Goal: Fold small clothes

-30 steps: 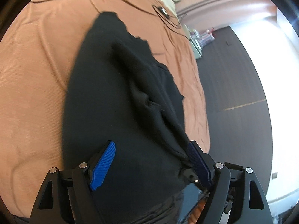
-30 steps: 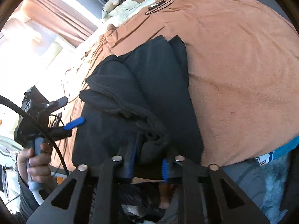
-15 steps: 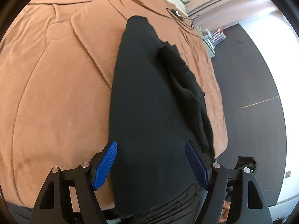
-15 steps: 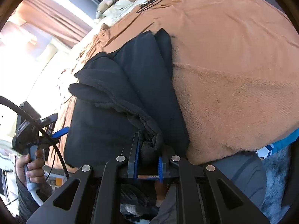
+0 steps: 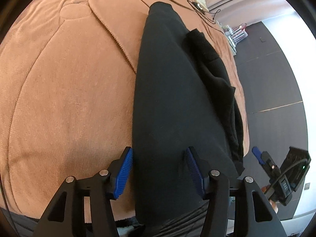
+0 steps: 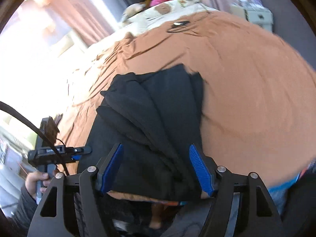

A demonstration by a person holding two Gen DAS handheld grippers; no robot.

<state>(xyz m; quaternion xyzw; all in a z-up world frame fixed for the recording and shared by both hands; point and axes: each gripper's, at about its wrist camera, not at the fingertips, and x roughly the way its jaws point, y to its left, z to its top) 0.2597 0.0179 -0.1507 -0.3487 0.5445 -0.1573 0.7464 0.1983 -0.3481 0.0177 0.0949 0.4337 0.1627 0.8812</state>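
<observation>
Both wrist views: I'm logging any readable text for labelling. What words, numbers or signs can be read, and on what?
White lettering on the left gripper's black body, in the right wrist view: too blurred to read.
Pale digits on the right gripper's small display, in the left wrist view: too small to read.
Black garment, brown bedspread: none.

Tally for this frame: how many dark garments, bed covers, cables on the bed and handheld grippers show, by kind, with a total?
Dark garment: 1, folded lengthwise on the cover
Brown bed cover: 1
Thin black cable at the far end of the bed: 1
Grippers: 2, the left gripper and the right gripper, neither pressing the cloth
Total: 5
</observation>
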